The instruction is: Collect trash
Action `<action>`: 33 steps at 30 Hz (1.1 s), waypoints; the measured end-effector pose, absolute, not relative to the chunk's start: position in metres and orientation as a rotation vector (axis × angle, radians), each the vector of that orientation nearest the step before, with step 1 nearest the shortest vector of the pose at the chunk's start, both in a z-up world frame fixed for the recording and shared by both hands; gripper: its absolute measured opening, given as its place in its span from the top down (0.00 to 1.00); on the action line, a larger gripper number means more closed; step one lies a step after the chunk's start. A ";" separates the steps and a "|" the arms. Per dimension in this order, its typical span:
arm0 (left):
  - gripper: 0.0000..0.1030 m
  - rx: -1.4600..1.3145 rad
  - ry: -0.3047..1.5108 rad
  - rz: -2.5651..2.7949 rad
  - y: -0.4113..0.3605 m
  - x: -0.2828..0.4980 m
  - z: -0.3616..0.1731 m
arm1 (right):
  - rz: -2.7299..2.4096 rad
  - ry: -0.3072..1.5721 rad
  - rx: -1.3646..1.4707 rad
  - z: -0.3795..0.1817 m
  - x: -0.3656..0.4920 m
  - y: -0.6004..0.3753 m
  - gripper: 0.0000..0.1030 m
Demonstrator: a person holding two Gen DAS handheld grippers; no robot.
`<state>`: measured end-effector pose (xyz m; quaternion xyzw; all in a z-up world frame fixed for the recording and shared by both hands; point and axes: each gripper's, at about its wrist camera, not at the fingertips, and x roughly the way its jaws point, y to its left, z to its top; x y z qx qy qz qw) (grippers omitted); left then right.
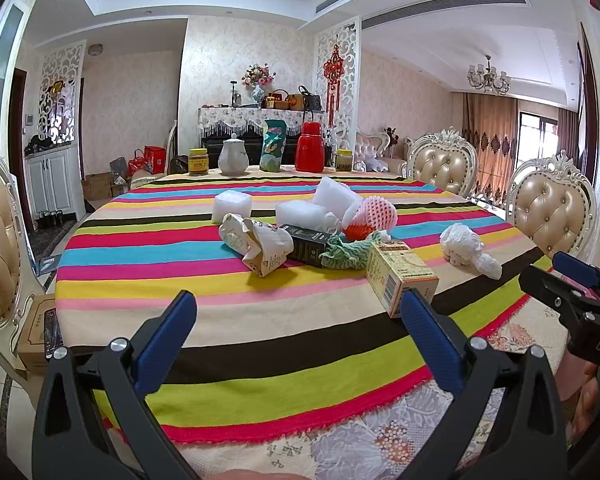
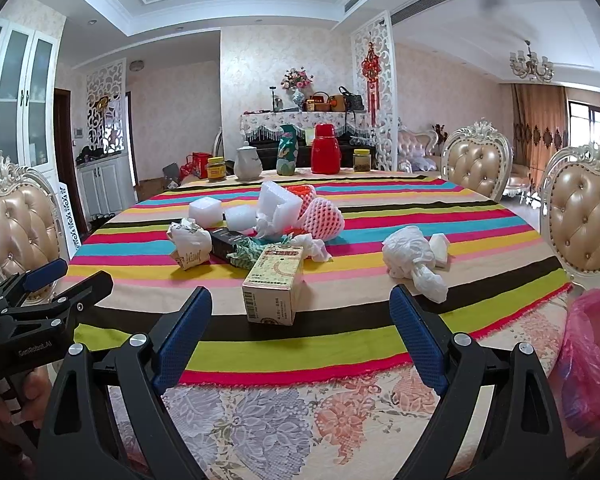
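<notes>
Striped in pink, yellow, cyan, black, cream and lime across the woven round tablecloth [image 2: 380,236], floral in grey and peach on the lace undercloth [image 2: 284,420], pale yellow on the cardboard carton [image 2: 274,284], pink on the foam fruit net [image 2: 324,220], red on the thermos flask [image 2: 326,154].

On the table [image 2: 340,412] a striped cloth [image 2: 380,344] is spread. At frame centre in the right wrist view a carton [image 2: 274,286] is set nearest the near edge. Behind it a heap of trash [image 2: 260,224] is piled, with a crumpled paper bag [image 2: 190,246] at its left. To the right, apart from the heap, a wad of tissue [image 2: 414,258] is laid. Along the far edge a jar [image 2: 216,169], a jug [image 2: 247,164] and a flask [image 2: 326,149] are lined up.
</notes>
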<state>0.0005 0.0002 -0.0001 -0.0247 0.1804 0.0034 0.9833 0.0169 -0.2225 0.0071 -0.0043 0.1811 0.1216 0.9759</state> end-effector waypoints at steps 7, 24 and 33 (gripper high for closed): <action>0.04 -0.050 0.364 0.007 0.000 0.000 0.000 | 0.250 0.365 -0.006 0.006 0.018 -0.221 0.18; 0.04 -0.048 0.365 0.007 0.000 0.000 0.000 | 0.264 0.363 0.006 0.006 0.020 -0.221 0.18; 0.04 -0.048 0.368 0.006 0.000 0.000 -0.001 | 0.265 0.357 0.007 0.005 0.019 -0.221 0.18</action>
